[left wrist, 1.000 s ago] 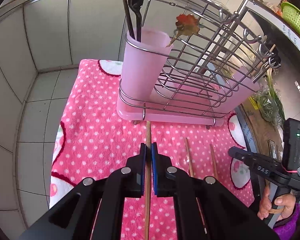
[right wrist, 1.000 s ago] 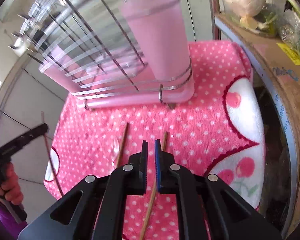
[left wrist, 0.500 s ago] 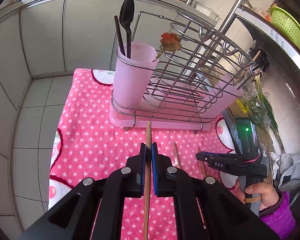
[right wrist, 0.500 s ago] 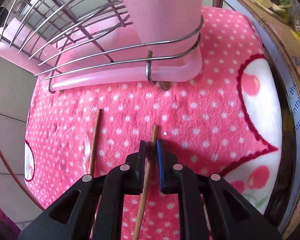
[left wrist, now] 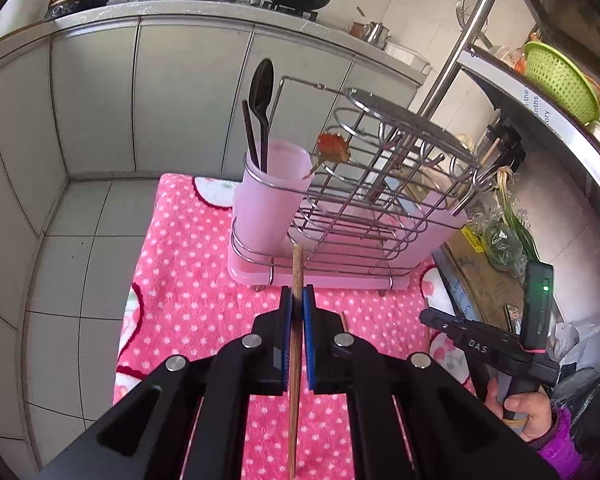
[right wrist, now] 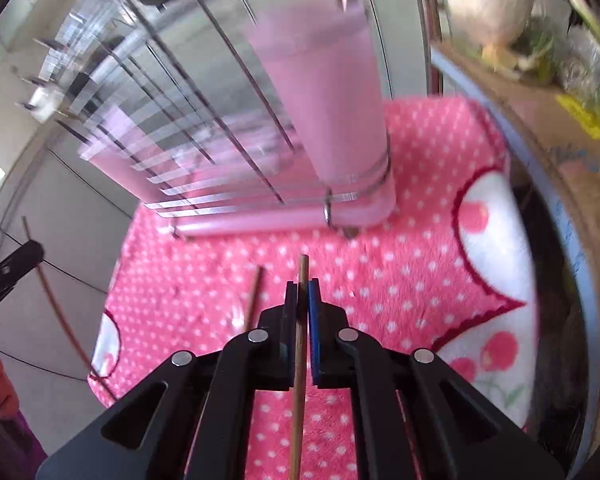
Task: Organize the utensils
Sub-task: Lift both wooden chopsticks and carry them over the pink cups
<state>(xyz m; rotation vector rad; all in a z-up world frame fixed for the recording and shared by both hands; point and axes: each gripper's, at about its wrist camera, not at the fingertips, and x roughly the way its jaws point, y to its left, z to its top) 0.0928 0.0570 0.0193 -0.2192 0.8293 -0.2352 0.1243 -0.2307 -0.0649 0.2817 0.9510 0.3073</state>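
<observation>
My left gripper is shut on a wooden chopstick and holds it above the pink dotted cloth, in front of the wire rack. The rack's pink cup holds a black spoon and a dark stick. My right gripper is shut on another wooden chopstick, lifted off the cloth in front of the blurred pink cup. One more chopstick lies on the cloth to its left. The right gripper also shows in the left wrist view.
Grey cabinets with pans on a stove stand behind. A cardboard box with greens sits right of the cloth, below a metal shelf with a green basket. Tiled floor lies to the left.
My right gripper has closed on the chopstick and lifted it off the cloth, pulling back from the rack. My left gripper has risen further with its chopstick.
</observation>
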